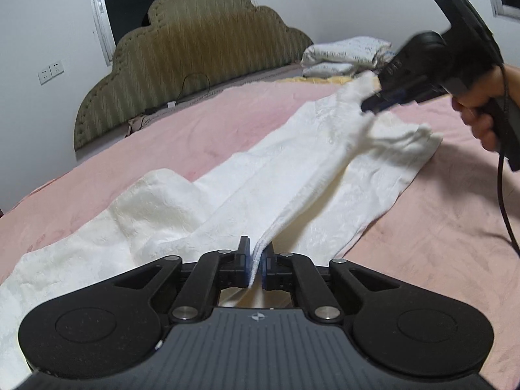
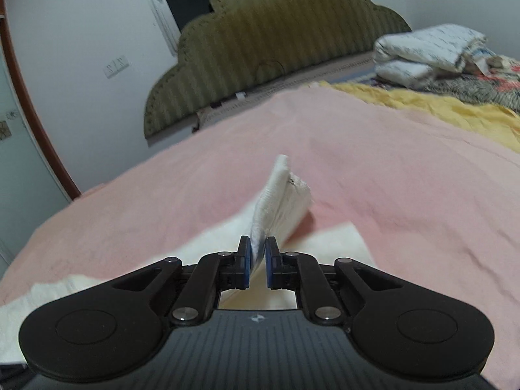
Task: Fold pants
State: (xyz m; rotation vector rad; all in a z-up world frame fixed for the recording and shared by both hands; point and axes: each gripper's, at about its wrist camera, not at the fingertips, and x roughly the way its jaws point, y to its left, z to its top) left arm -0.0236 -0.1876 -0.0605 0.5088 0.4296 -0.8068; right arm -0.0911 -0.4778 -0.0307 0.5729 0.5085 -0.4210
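The bed (image 1: 162,136) is covered across most of its top by a pink sheet (image 2: 373,178), lightly creased. An olive, striped, scalloped headboard (image 1: 195,52) stands at its head edge. White pants (image 1: 292,169) lie directly on the pink sheet, stretched lengthwise from the foot edge toward the head edge, with one part lifted off the sheet. Toward the far right corner by the headboard a yellow cloth (image 2: 438,104) lies on the bed, and beside it a patterned blanket (image 2: 481,87). A stack of folded white bedding (image 2: 429,52) rests in that same corner, near the head edge.
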